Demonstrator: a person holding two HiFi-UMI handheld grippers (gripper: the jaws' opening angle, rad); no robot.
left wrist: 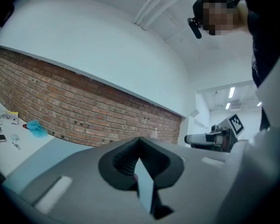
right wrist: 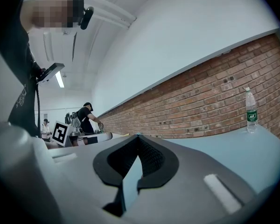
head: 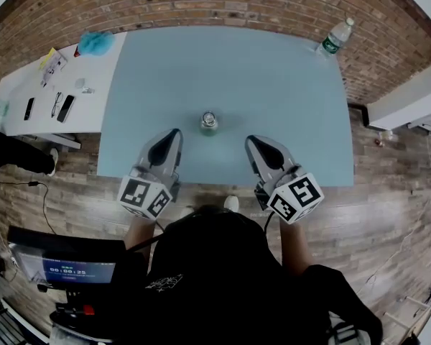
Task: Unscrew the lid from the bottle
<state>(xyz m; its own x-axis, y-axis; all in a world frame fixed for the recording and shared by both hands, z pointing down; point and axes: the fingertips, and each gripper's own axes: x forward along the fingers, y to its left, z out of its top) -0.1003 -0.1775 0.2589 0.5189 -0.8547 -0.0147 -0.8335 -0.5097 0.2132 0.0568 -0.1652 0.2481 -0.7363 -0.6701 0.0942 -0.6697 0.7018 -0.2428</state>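
tabletop (head: 273, 85): pale blue, brick wall (head: 201, 6) behind
bottle (head: 209, 125): centre frame, upright, untouched
handling: likely light, slippery; pinch body, twist lid (head: 209, 118)
left hand-held gripper (head: 174, 134): pressed together, empty
right hand-held gripper (head: 251, 141): same

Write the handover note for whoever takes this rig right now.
Left gripper: shut, empty, over the table's near edge.
Right gripper: shut, empty, level with the left one.
Small bottle: upright mid-table, just beyond and between both grippers, untouched. A water bottle stands at the far right corner.
Done: nothing; the lid looks still on.
Left: hold the small bottle, unscrew its lid.
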